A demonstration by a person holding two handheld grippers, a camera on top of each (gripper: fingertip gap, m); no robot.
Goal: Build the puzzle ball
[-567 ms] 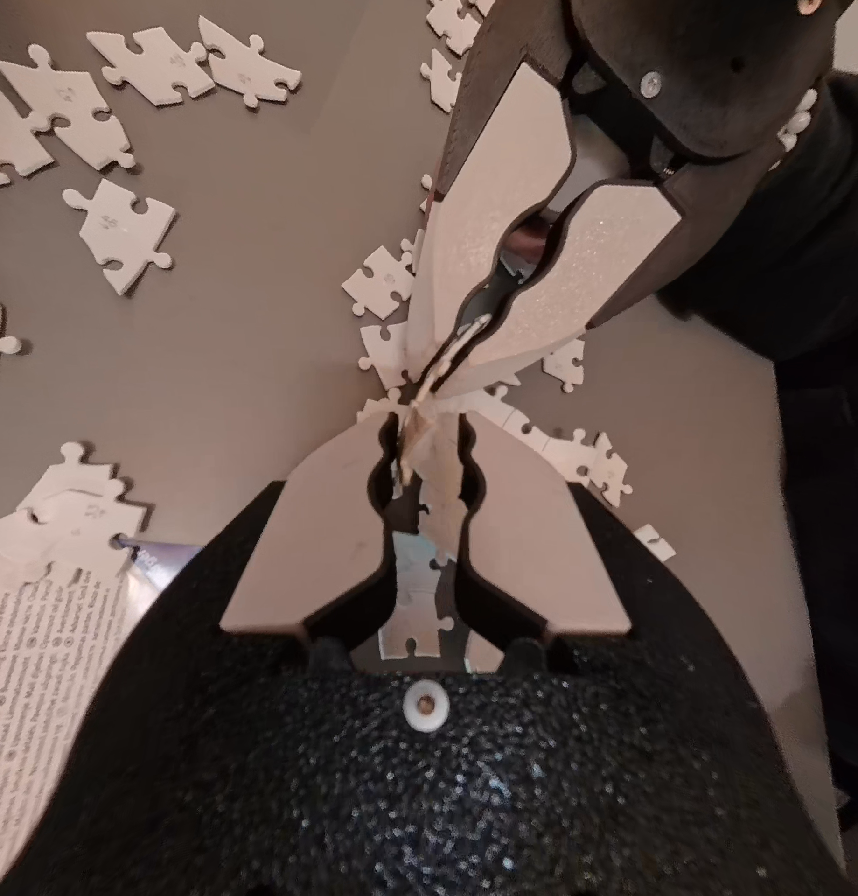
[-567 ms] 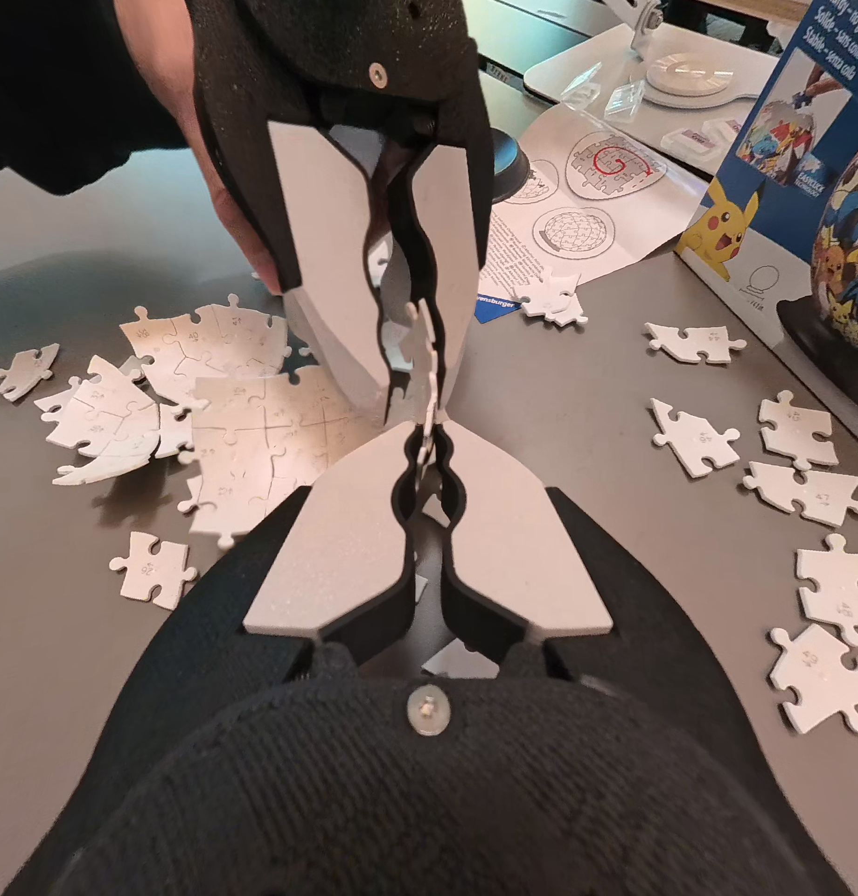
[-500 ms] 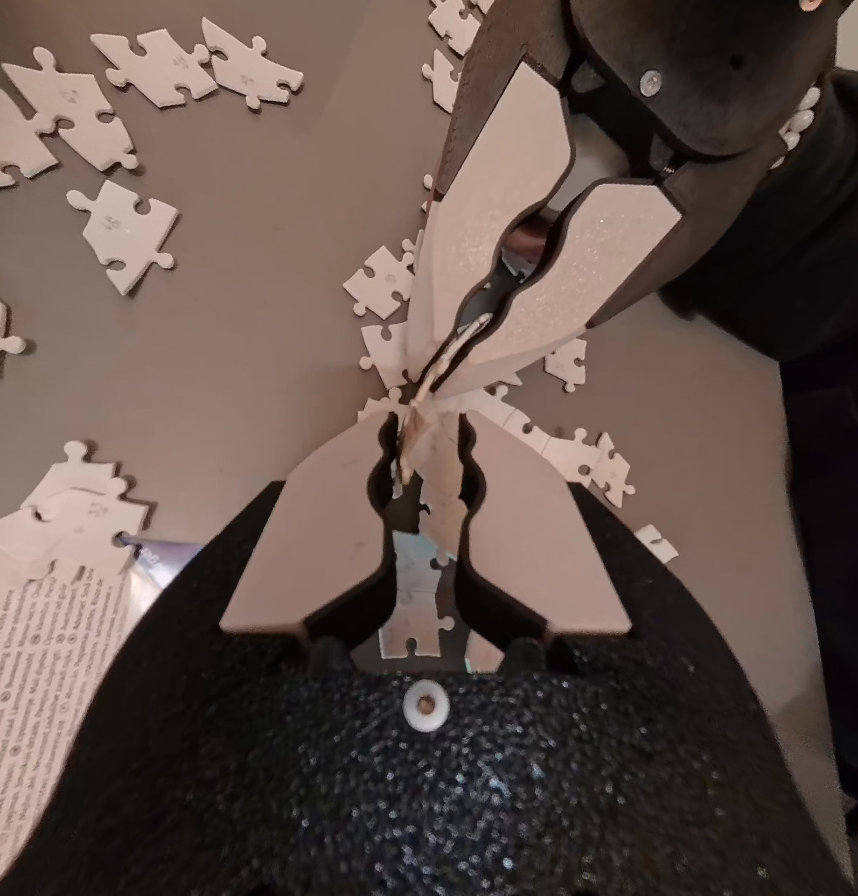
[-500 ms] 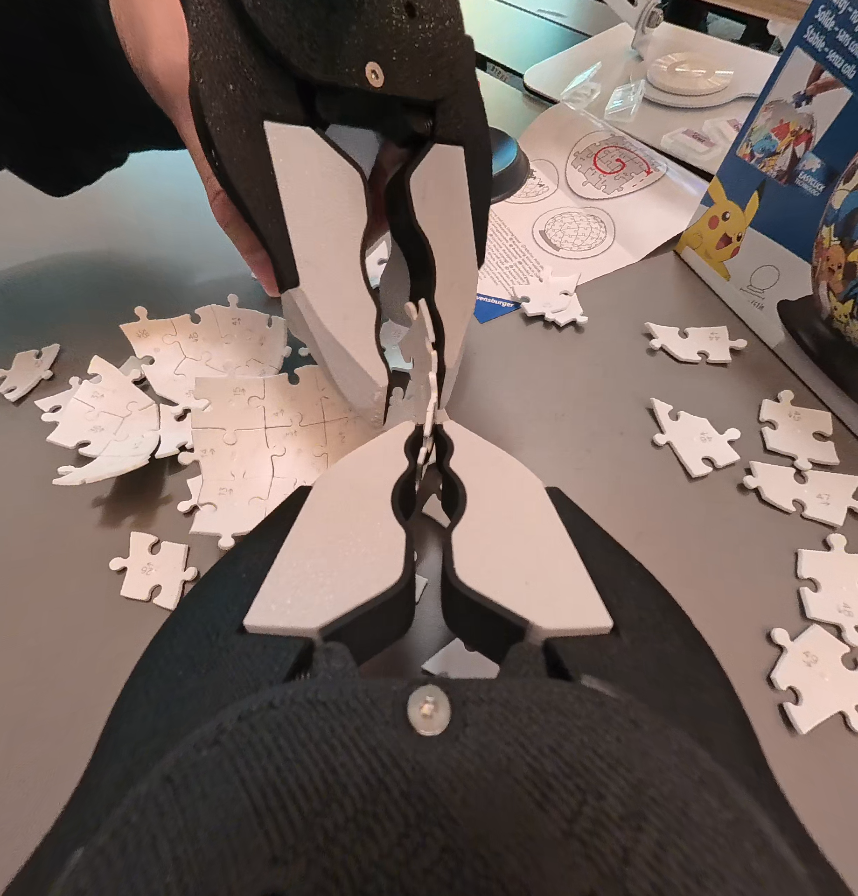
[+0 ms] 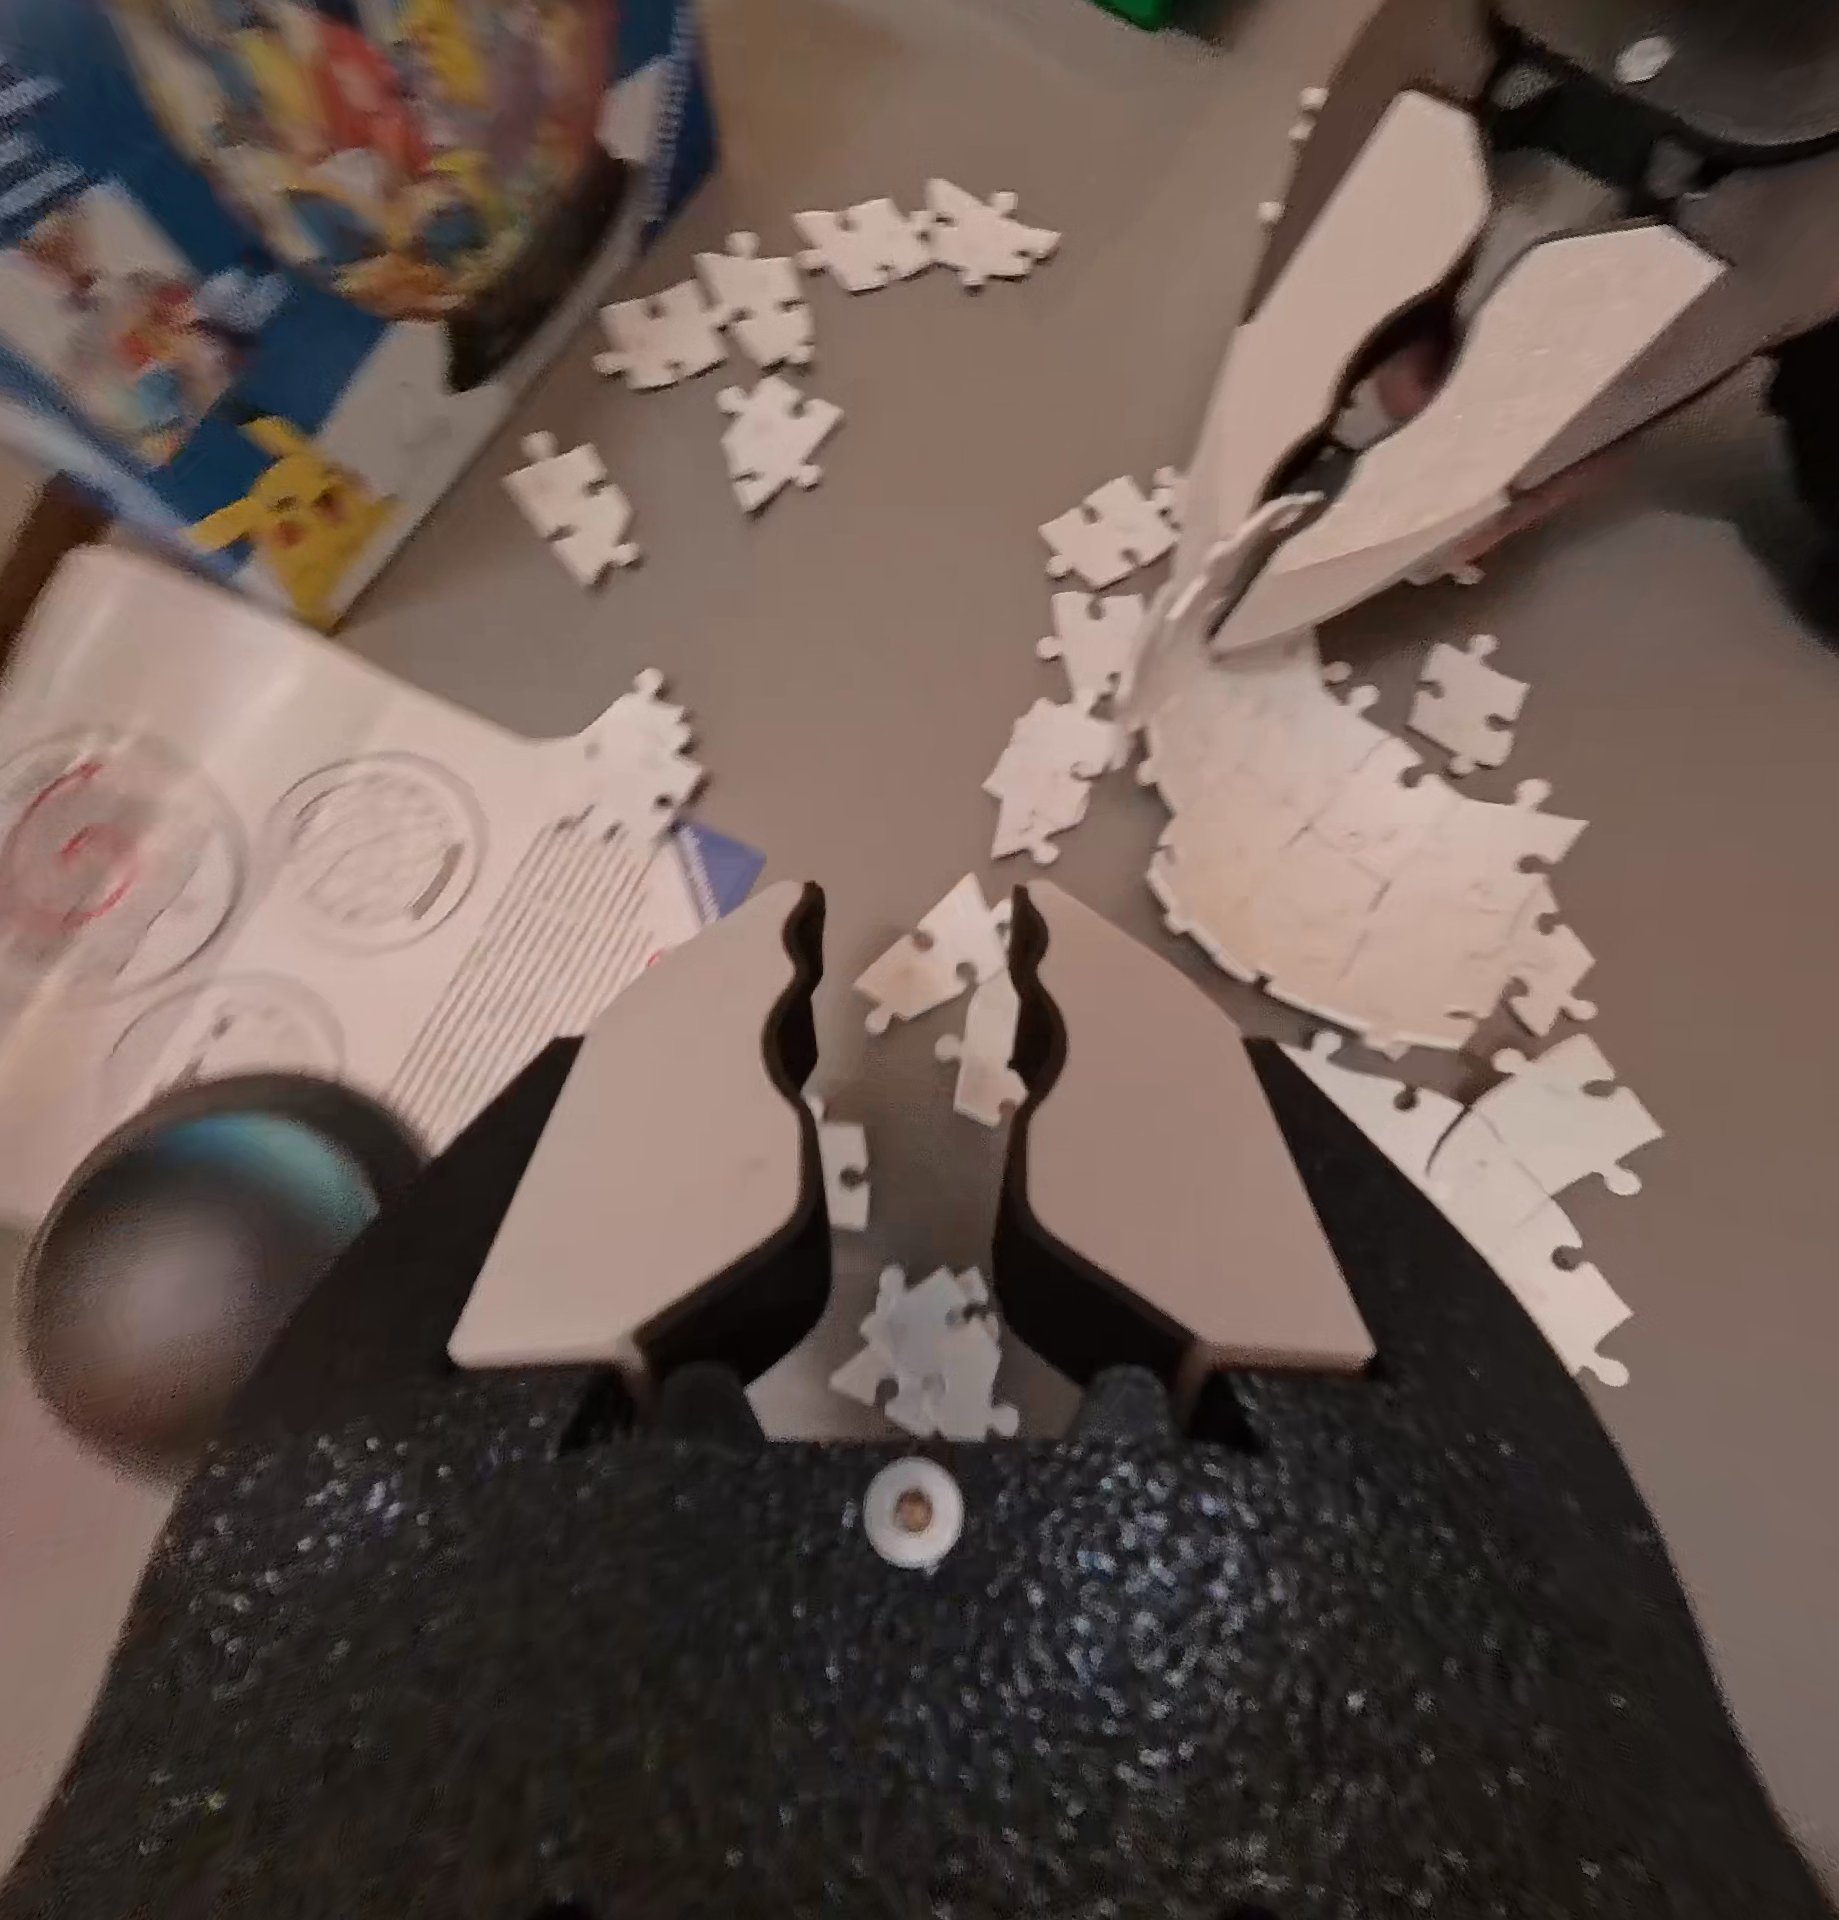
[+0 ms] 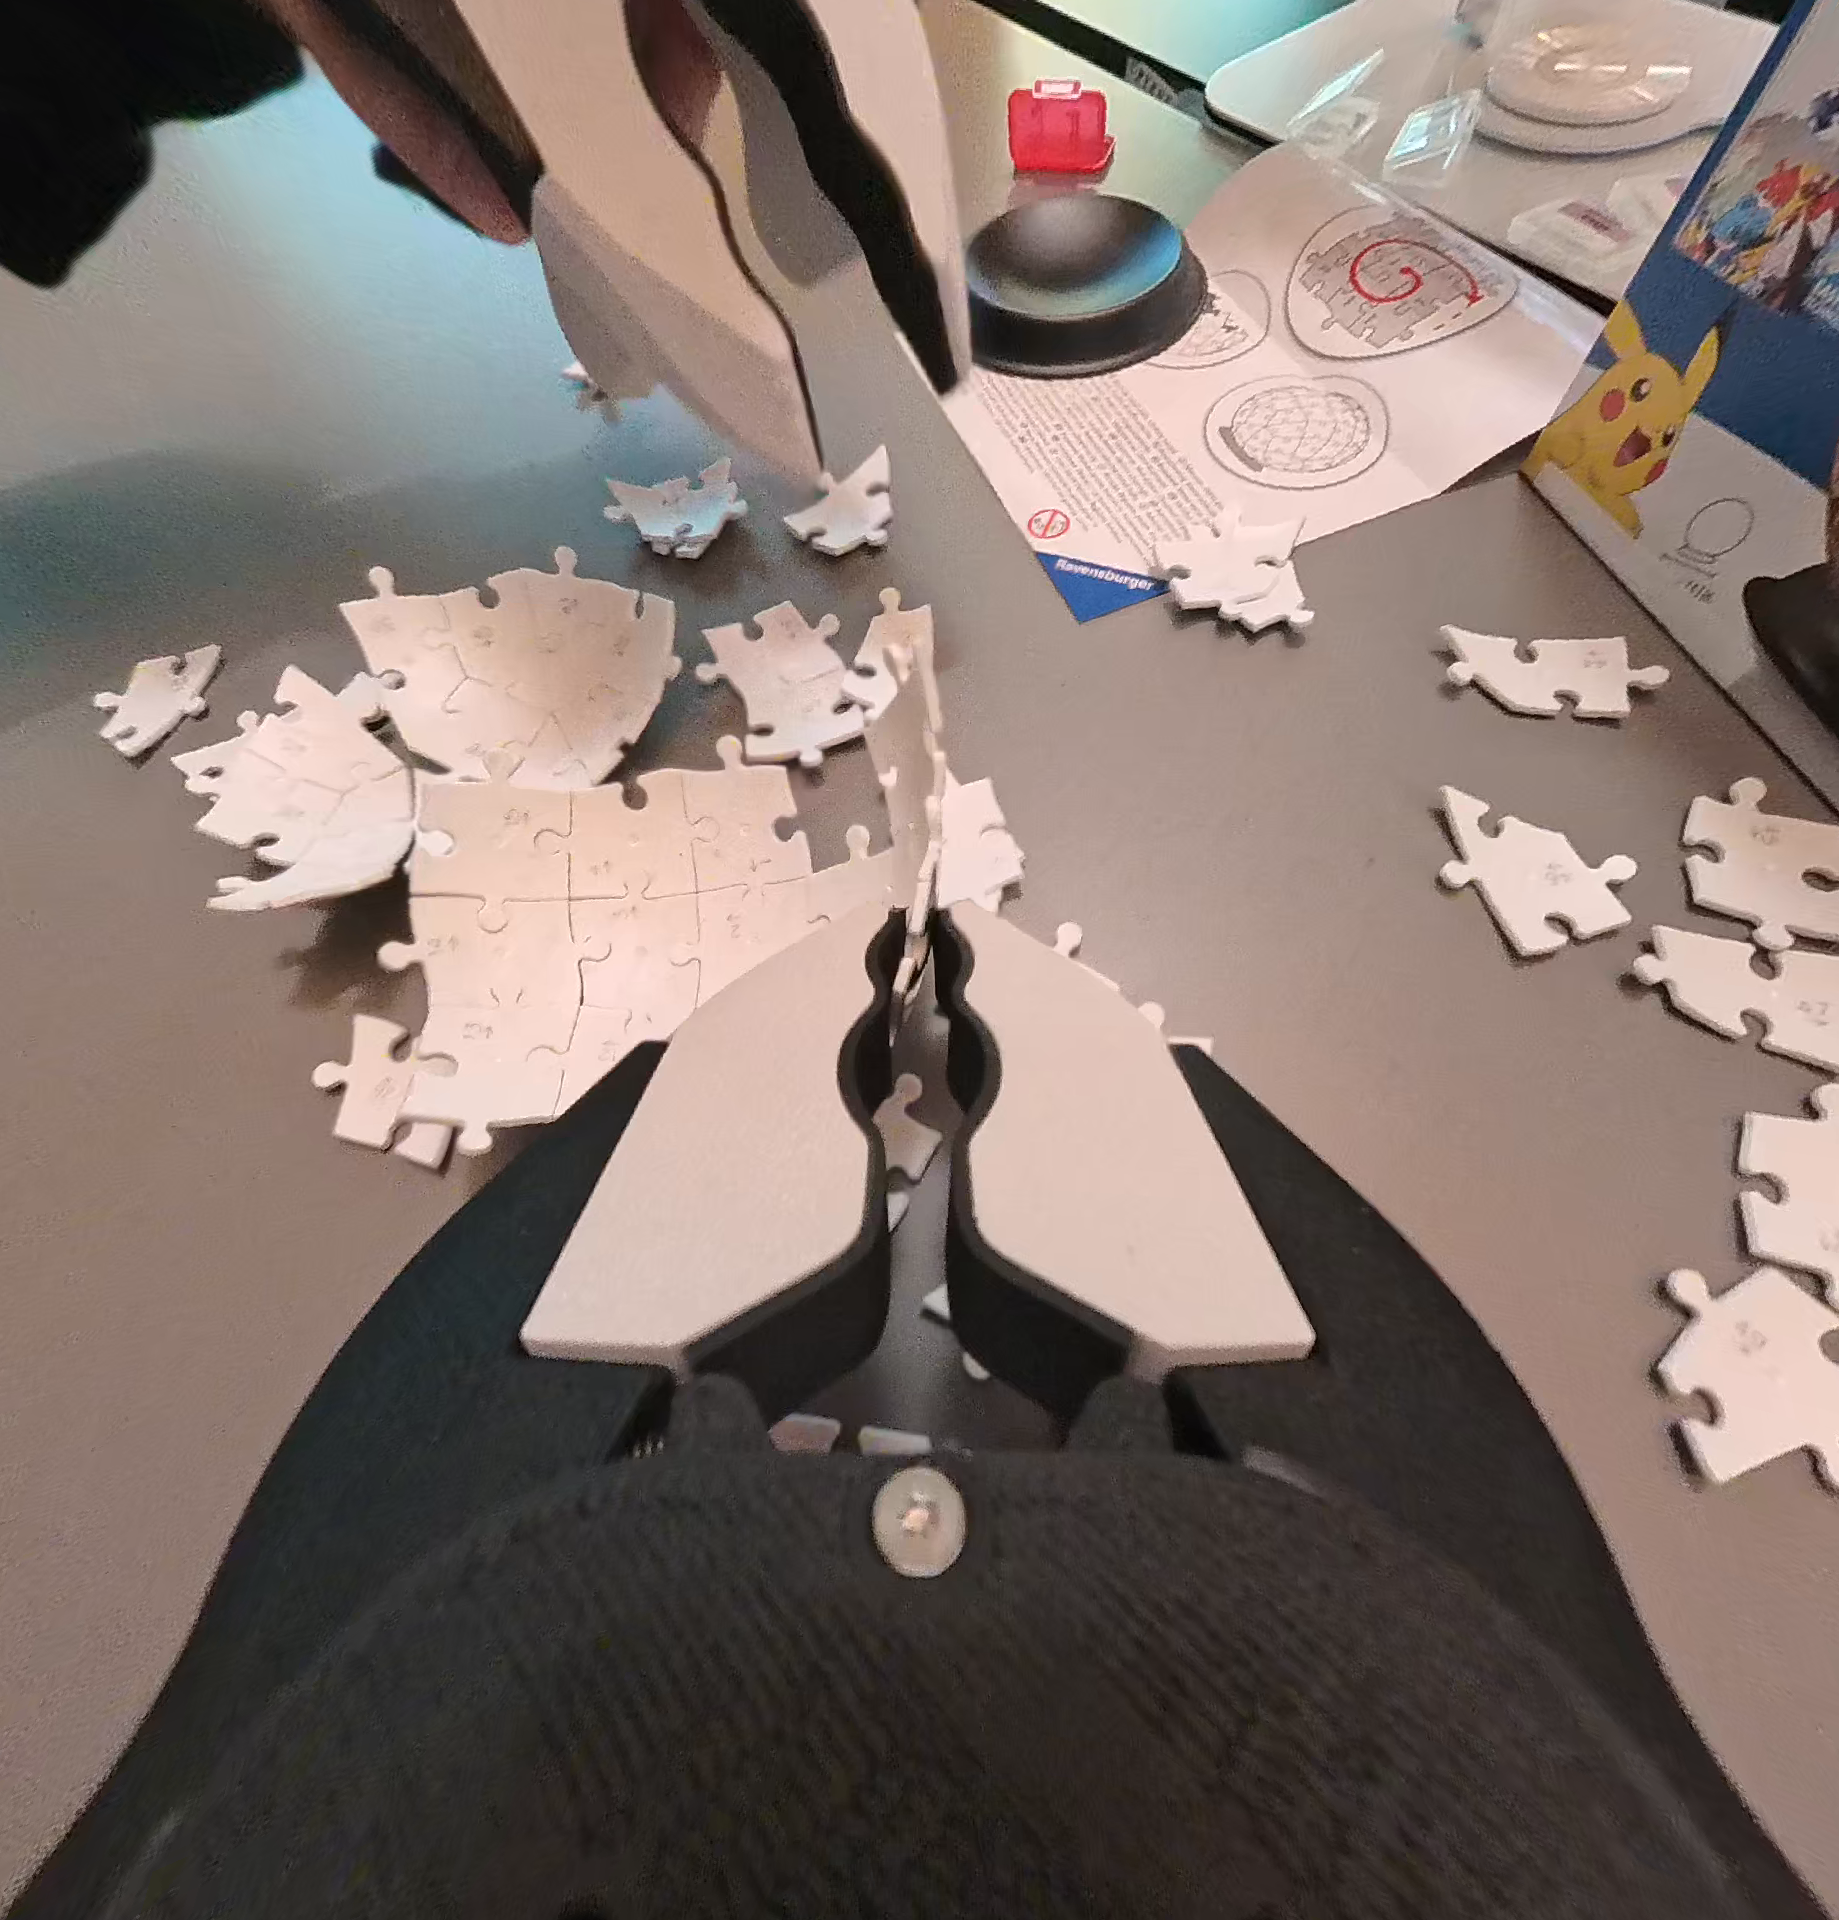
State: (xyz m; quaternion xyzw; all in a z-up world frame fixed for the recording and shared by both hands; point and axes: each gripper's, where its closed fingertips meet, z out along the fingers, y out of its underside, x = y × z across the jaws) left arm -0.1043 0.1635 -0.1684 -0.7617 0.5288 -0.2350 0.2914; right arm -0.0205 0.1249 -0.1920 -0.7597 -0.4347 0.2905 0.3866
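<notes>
We look down on a grey matte counter [image 6: 1258, 831] strewn with white puzzle pieces, most of them lying blank side up. Our right claw [image 6: 920, 920] is pinched tight on an upright strip of joined pieces [image 6: 915, 769], which stands on edge just beside the large assembled curved panel [image 6: 603, 904] lying flat at left of centre in the right wrist view. A smaller curved cluster [image 6: 510, 675] sits just behind that panel, and another fan-shaped cluster [image 6: 291, 790] lies to its left. Loose single pieces [image 6: 1538, 868] are scattered well apart toward the right edge.

Our left claw [image 5: 913, 914] hangs above the counter with its jaws parted and nothing between them; a couple of loose pieces [image 5: 946, 956] lie on the surface beneath it.

Farther back, a folded instruction sheet [image 6: 1289, 416] with ball diagrams lies flat, and a black domed stand [image 6: 1081, 270] rests on its far corner. A blue puzzle box [image 6: 1725, 343] with bright cartoon artwork stands at the right edge. A small red object [image 6: 1058, 127] sits behind the stand, and a white tray [image 6: 1434, 62] with clear plastic parts lies beyond.
</notes>
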